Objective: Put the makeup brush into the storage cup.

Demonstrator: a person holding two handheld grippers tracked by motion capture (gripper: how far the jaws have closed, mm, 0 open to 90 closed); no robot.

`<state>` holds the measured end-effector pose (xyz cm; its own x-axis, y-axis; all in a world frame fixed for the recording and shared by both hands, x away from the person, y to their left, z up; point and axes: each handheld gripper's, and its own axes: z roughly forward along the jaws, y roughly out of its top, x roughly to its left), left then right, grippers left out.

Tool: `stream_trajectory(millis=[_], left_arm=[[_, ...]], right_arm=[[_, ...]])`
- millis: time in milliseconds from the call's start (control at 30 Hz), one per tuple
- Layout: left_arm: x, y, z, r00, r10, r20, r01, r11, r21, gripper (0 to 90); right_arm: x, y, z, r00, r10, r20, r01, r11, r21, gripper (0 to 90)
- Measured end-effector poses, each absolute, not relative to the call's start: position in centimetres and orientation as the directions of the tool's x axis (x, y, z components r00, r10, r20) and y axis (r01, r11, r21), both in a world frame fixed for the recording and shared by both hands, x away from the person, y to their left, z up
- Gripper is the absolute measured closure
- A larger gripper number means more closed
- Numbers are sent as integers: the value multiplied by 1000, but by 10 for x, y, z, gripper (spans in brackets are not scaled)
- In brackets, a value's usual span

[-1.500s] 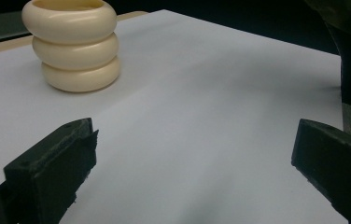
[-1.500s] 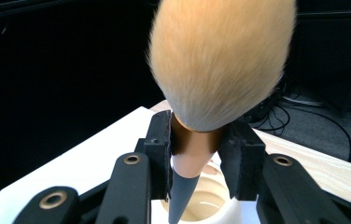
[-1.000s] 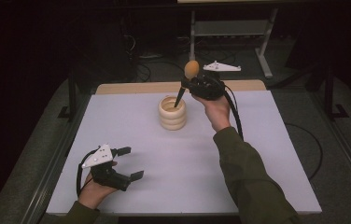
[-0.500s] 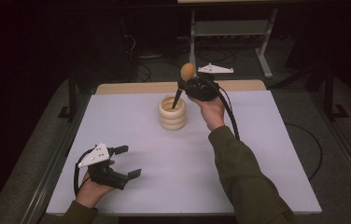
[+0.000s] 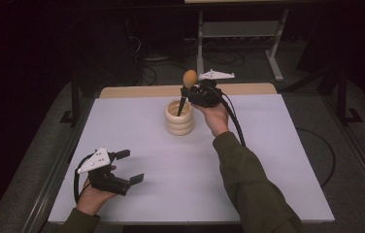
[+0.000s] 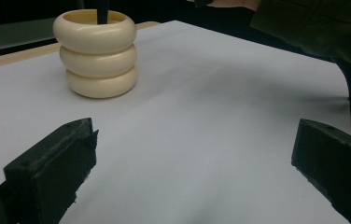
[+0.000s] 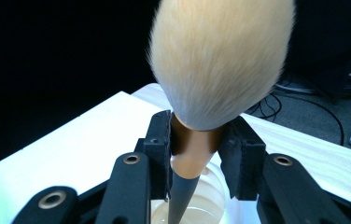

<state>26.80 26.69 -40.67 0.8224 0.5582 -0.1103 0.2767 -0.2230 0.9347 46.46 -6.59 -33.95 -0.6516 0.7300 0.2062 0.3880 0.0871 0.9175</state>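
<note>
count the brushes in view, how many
1: a makeup brush clamped in the right gripper, its handle tip down in the cream ringed holder; any inside could be hidden.

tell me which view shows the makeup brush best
The right gripper view: the makeup brush sits close up, its copper ferrule clamped by the right gripper. The high view shows it small above the cream holder; the left gripper view shows just its dark handle.

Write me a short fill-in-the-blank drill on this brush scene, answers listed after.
1. The right gripper is shut on a makeup ____.
2. The brush's bristles point ____.
3. The brush's dark handle reaches down into a cream ____ made of three stacked rings.
4. The left gripper has its jaws ____ and holds nothing.

Answers: brush; up; holder; open
</note>
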Motion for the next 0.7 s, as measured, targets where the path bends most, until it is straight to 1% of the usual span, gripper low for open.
stream_trajectory(millis=[300, 367, 467, 533, 700], left_arm=[[268, 267, -407, 822, 559, -111, 278, -222, 935, 0], [268, 267, -406, 821, 560, -111, 277, -222, 935, 0], [268, 267, -406, 821, 560, -110, 278, -222, 935, 0], [268, 267, -406, 822, 559, -110, 276, -222, 935, 0], [268, 267, -406, 821, 560, -108, 275, -223, 935, 0]], right_arm=[[468, -61, -348, -652, 730, 205, 413, 115, 904, 642], [468, -61, -350, -646, 737, 199, 418, 123, 900, 622], [470, -63, -350, -639, 737, 219, 426, 103, 899, 482], [471, -65, -350, -625, 752, 209, 424, 102, 900, 401], [471, -71, -349, -587, 784, 203, 431, 91, 898, 271]])
